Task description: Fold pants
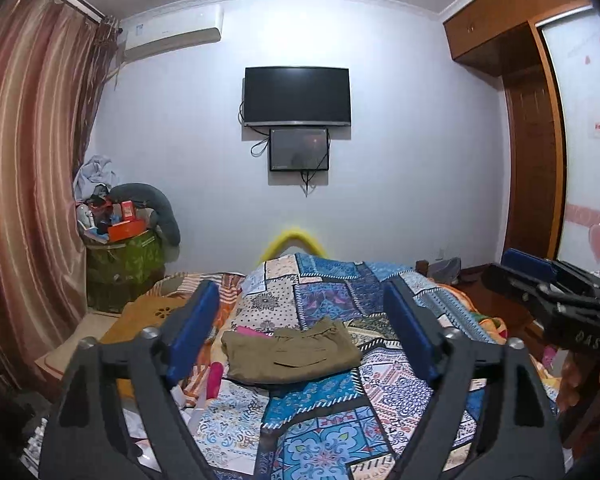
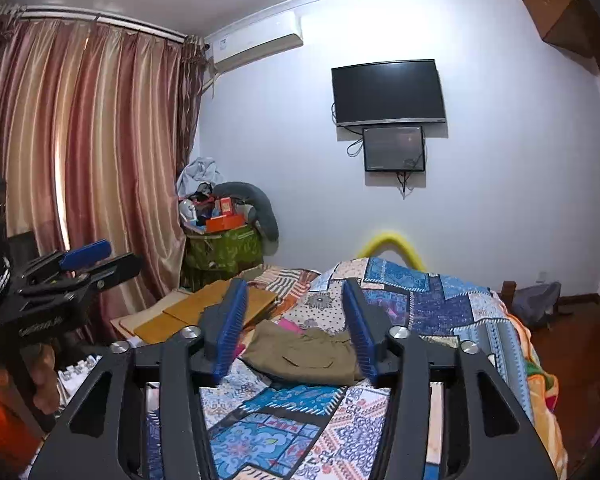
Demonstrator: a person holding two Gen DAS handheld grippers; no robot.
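The olive-brown pants [image 1: 290, 354] lie folded in a compact rectangle on the patchwork bedspread [image 1: 320, 412]; they also show in the right wrist view [image 2: 304, 354]. My left gripper [image 1: 300, 320] is open and empty, held above and short of the pants. My right gripper [image 2: 294, 312] is open and empty, also held back from the pants. The right gripper shows at the right edge of the left wrist view [image 1: 540, 276], and the left gripper at the left edge of the right wrist view [image 2: 88, 258].
A pink item [image 1: 252, 331] pokes out behind the pants. Wooden boards [image 2: 204, 312] lie at the bed's left. A green box piled with clutter [image 1: 124, 260] stands by the curtain [image 1: 32, 200]. A TV [image 1: 296, 96] hangs on the far wall; a wardrobe [image 1: 532, 160] stands right.
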